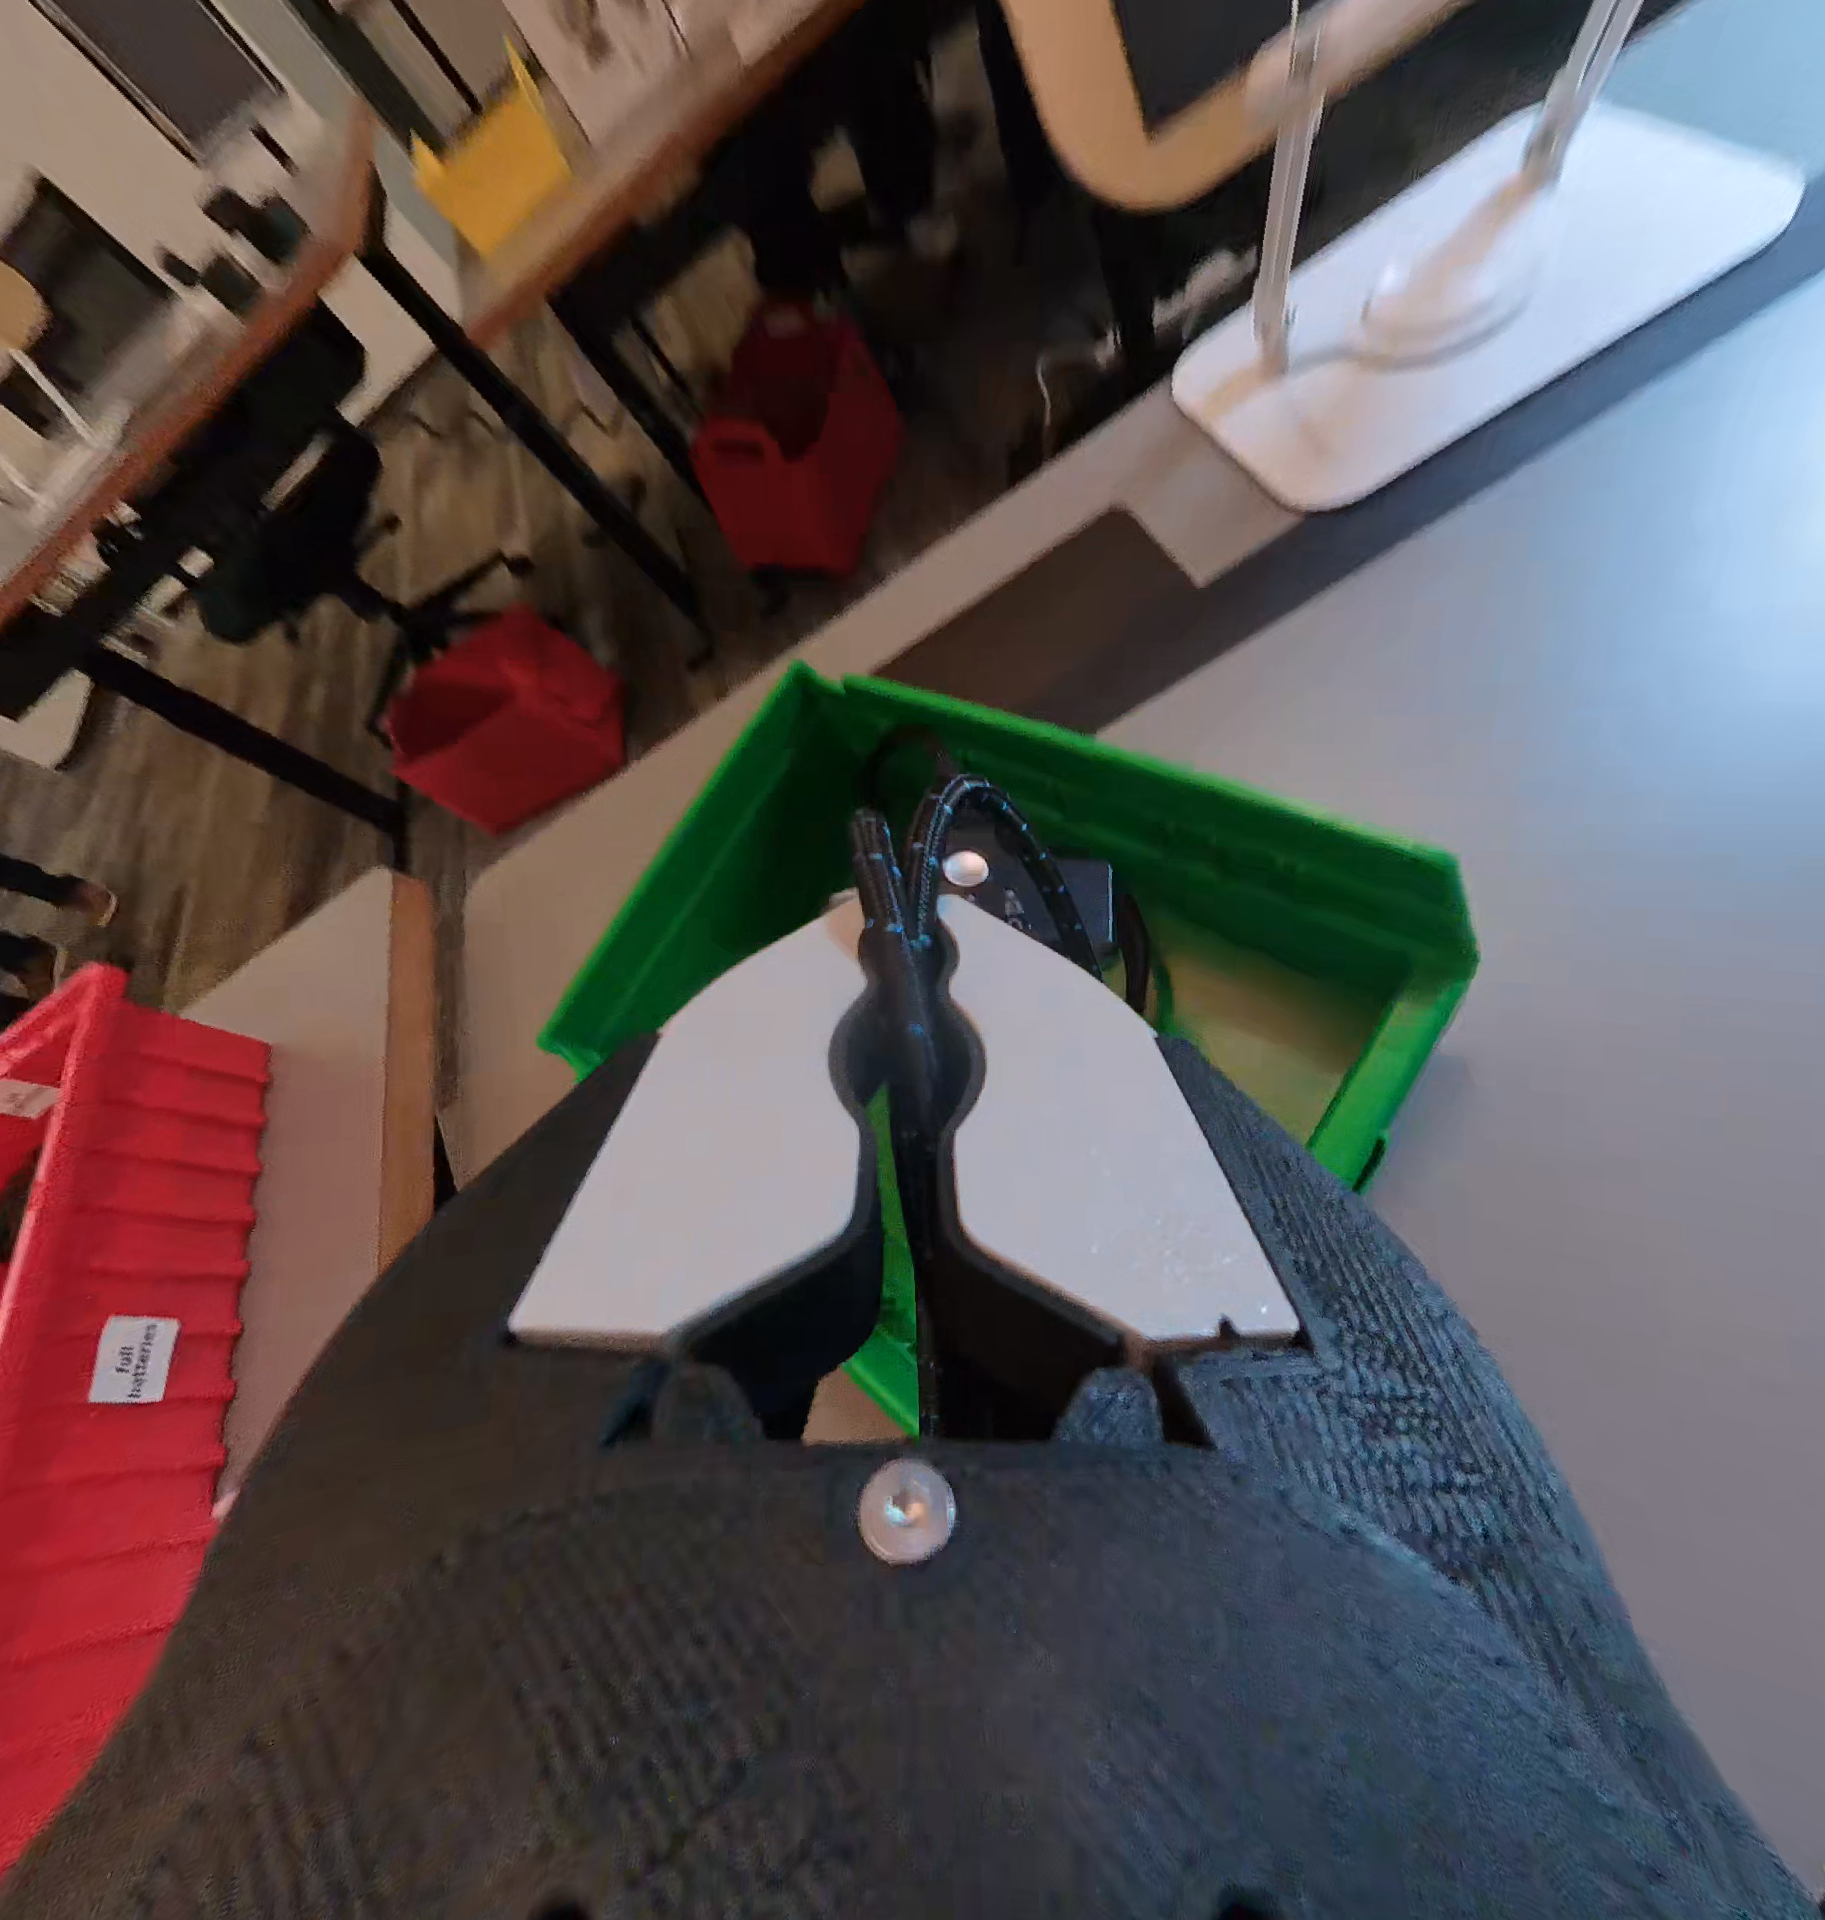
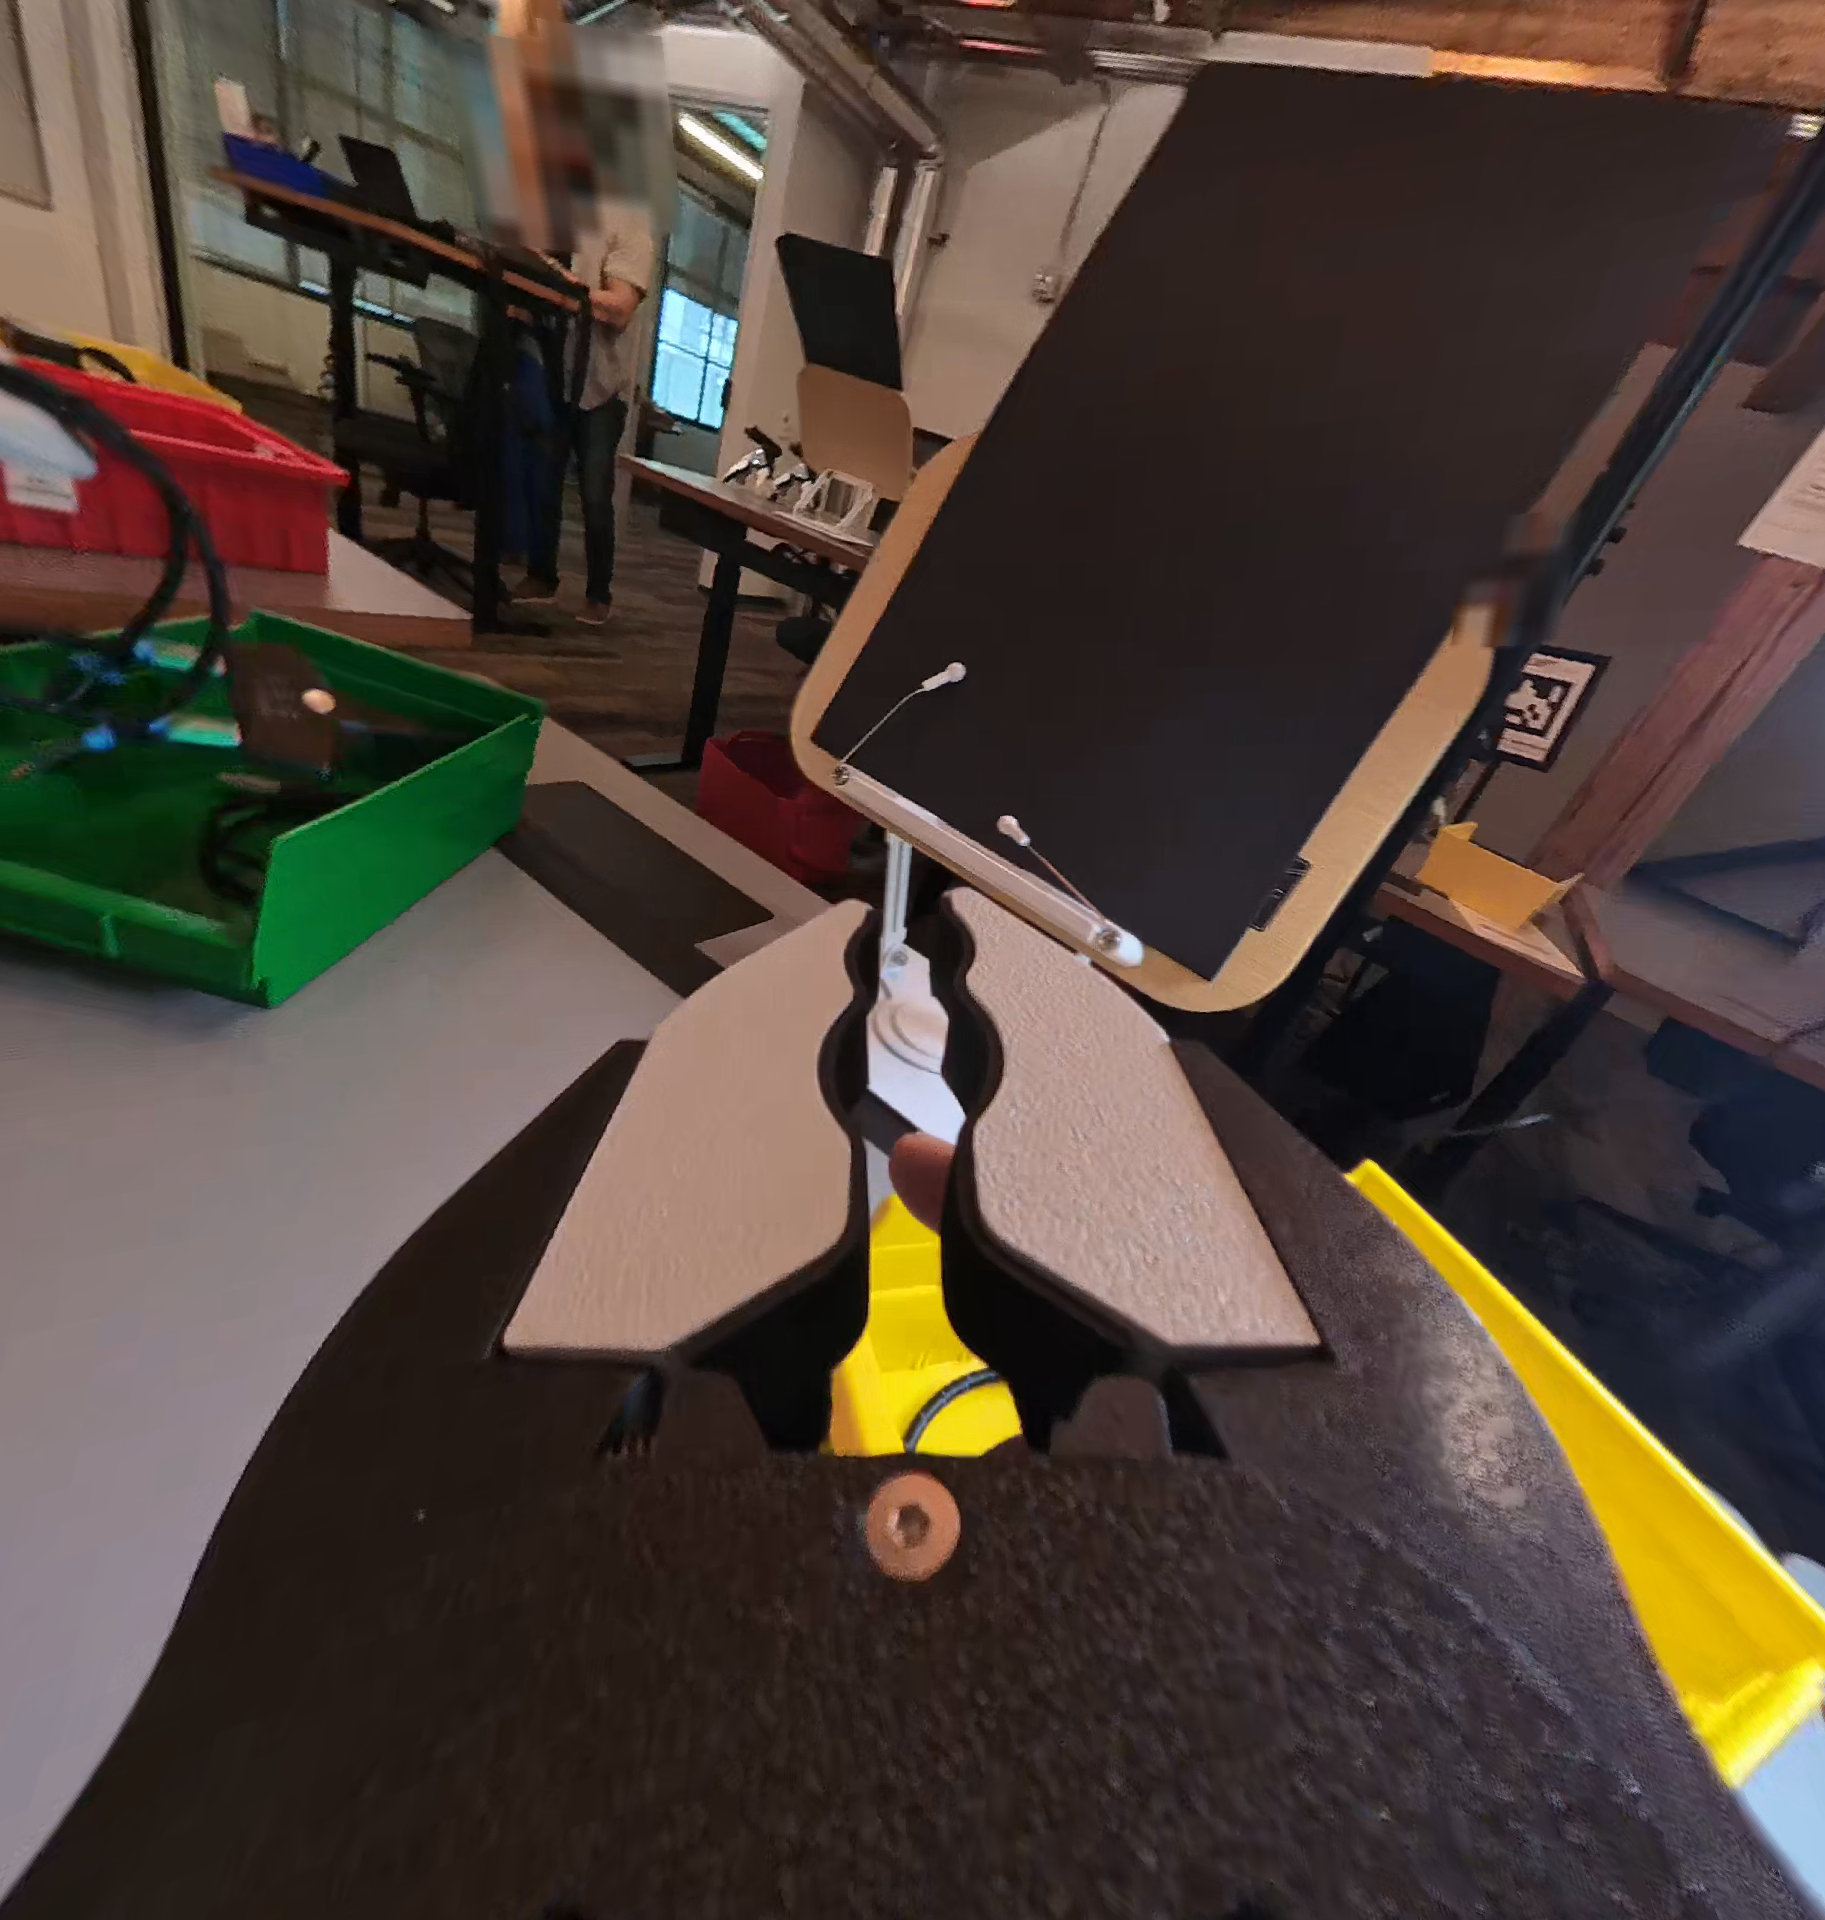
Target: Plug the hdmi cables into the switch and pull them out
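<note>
Cable (image 1: 903, 997) pinched between the left jaws, lifted over the green bin (image 1: 1407, 1091) ahead, presumably for plugging; right jaws slightly parted, empty.

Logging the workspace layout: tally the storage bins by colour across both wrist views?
Green bin: 1, on the grey table, with the black cable held by the left gripper running into it.
Yellow bin: 1, under the right gripper.
Red bin: 1, beside the table's left edge.
Total: 3 near the table; blurred bins farther back not counted.
</note>
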The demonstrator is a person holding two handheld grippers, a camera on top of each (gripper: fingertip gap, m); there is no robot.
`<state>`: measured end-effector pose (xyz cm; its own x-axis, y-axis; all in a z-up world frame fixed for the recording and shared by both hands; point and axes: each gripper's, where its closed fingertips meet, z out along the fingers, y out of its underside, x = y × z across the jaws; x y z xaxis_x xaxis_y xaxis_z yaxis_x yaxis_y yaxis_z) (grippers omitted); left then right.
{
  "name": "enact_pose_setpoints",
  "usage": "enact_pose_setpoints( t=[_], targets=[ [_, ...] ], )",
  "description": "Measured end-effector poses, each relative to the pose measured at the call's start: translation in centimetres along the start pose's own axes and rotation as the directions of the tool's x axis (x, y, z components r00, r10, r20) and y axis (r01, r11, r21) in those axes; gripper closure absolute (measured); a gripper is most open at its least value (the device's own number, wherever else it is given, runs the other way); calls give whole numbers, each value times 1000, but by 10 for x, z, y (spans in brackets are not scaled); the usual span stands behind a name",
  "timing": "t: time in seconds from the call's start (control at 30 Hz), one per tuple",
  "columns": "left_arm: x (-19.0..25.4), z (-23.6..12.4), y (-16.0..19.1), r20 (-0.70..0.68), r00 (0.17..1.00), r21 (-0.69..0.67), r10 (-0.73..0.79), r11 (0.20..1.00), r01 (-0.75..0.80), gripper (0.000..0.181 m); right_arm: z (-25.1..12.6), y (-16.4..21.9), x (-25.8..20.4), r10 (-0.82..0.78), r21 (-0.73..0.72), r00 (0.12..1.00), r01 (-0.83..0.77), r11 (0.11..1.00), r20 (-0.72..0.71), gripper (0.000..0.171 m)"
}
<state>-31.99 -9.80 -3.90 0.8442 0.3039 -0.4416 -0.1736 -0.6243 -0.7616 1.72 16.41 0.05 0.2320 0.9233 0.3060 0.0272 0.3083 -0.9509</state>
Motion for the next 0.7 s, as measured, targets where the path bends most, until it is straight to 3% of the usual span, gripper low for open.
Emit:
enact_pose_setpoints(
  t=[0.17, 0.37, 0.53, 0.7],
  targets=[
    [2, -40, -35, 34, 999, 152, -5, 988, -1, 177, 8, 0, -62, -271, 22, 951, 270, 962, 148, 160],
    [7, -92, -67, 99, 995, 297, 25, 953, -53, 175, 24, 16, -115, -593, -16, 793, 601, 799, 142, 146],
    [24, -125, -89, 105, 993, 402, 51, 911, -89, 175, 28, 9, -142, -681, 30, 729, 681, 732, 70, 140],
    [69, -150, -118, -8, 993, 531, 116, 842, -94, 176, 31, -3, -161, -710, 71, 703, 710, 701, -27, 133]
  ],
)
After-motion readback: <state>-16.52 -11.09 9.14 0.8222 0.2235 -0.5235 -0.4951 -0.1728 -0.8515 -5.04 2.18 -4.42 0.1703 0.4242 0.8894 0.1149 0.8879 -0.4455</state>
